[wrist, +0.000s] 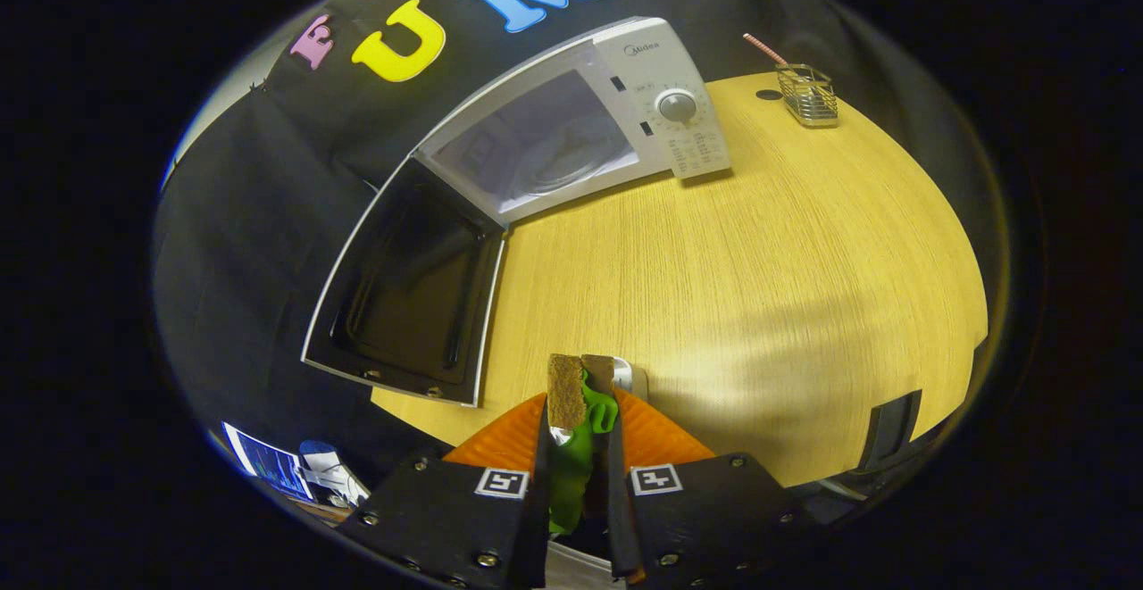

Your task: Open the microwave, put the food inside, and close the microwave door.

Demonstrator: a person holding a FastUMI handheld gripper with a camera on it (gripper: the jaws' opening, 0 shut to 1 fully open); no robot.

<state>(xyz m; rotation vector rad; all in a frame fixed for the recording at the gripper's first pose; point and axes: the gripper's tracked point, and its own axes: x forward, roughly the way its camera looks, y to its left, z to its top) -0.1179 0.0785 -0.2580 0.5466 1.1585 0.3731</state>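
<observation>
The white microwave (pixel 665 63) stands at the back of the wooden table (pixel 768 286), well beyond my fingers. Its door (pixel 406 291) hangs wide open to the left, dark inner side facing me. The cavity (pixel 536 148) shows a glass turntable with nothing on it. My gripper (pixel 582 383) is low over the table's near edge, shut on a green piece of toy food (pixel 576 461) that is squeezed between both fingers and reaches back toward the camera. A bit of something white (pixel 632 376) peeks out just right of the fingertips; I cannot tell what it is.
A small wire basket (pixel 808 95) with a striped straw stands at the table's far right corner, right of the microwave's dial panel (pixel 679 108). Bare tabletop lies between my fingers and the microwave. A dark object (pixel 888 429) sits at the table's near right edge.
</observation>
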